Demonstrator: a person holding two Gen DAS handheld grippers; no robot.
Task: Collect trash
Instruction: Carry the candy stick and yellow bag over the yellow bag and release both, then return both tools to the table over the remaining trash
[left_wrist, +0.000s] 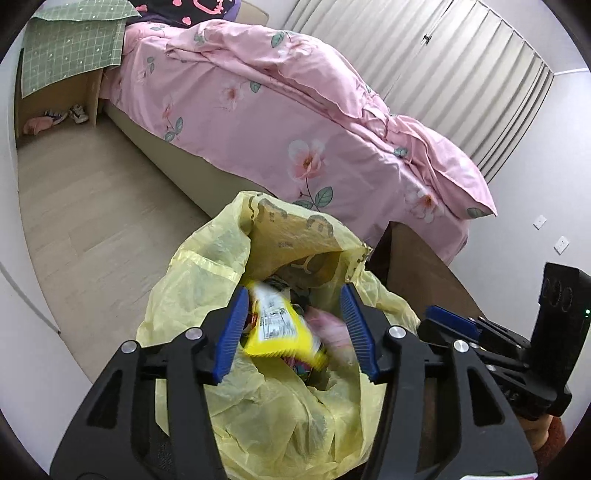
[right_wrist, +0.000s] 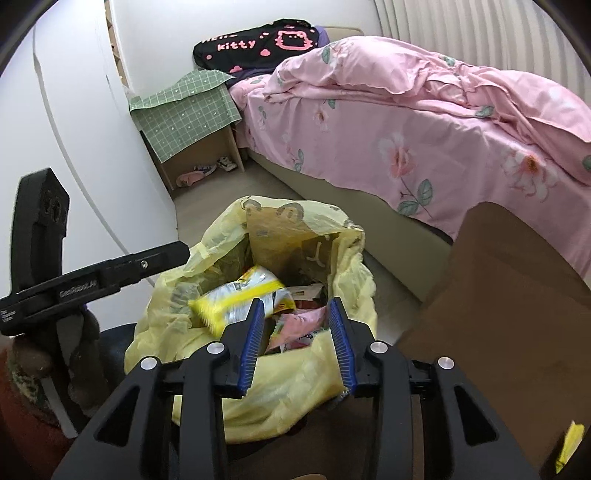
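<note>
Drop step, I judge: left gripper spread and empty, yellow snack wrapper blurred in the yellow trash bag mouth. Right gripper spread above the bag, empty. Next: yellow scrap right of bag.

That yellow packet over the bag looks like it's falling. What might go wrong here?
The yellow packet looks blurred above the yellow bag, with the left hand-held gripper open around it; it may catch the floppy rim and slide out. The bag's mouth sags inward, so it might fold shut. Another yellow scrap lies on the brown table and may be overlooked.
</note>
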